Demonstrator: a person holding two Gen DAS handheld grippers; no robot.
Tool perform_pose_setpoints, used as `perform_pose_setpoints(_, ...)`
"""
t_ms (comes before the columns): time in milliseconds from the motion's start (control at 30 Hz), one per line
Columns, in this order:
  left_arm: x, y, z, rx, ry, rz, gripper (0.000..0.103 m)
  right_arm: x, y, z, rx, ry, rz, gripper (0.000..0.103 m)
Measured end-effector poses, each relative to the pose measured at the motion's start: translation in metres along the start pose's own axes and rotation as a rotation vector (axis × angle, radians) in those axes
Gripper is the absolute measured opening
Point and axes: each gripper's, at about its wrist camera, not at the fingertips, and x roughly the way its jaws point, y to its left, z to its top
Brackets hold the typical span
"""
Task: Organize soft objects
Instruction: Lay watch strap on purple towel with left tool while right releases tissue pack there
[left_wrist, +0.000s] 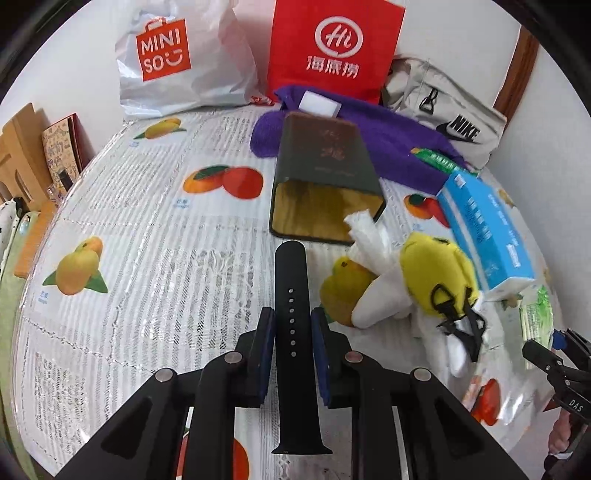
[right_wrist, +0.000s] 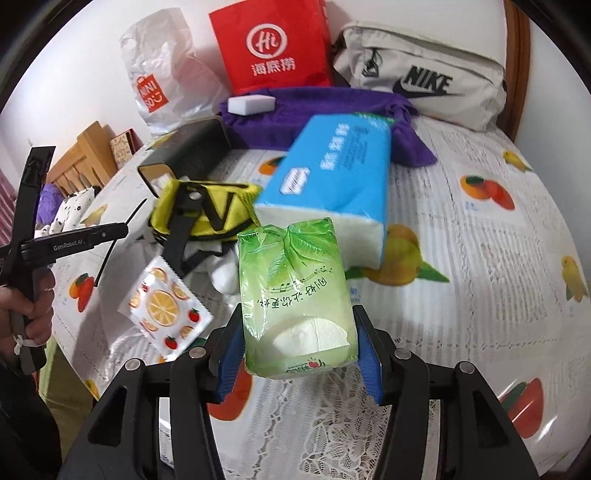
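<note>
Tissue pack (right_wrist: 295, 299) – green, crinkled, clamped in right tool (right_wrist: 299, 354)

Fruit-print tablecloth (left_wrist: 147, 229) bears tin (left_wrist: 325, 177), purple towel (left_wrist: 399, 147), tissue pack (left_wrist: 487, 236)

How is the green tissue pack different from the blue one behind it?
The green tissue pack is smaller, torn open at its near end, and gripped by the right hand-held gripper. The blue tissue pack is bigger, looks sealed, and rests tilted on the tablecloth. Both are soft plastic-wrapped tissues.
</note>
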Motion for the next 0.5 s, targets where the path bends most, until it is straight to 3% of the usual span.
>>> perform_pose_setpoints(500,-0.043,-0.007,0.032,-0.004,-0.094,-0.053,0.019,-0.031,0.006,0.037,-0.034,-0.070,0.015,0.054)
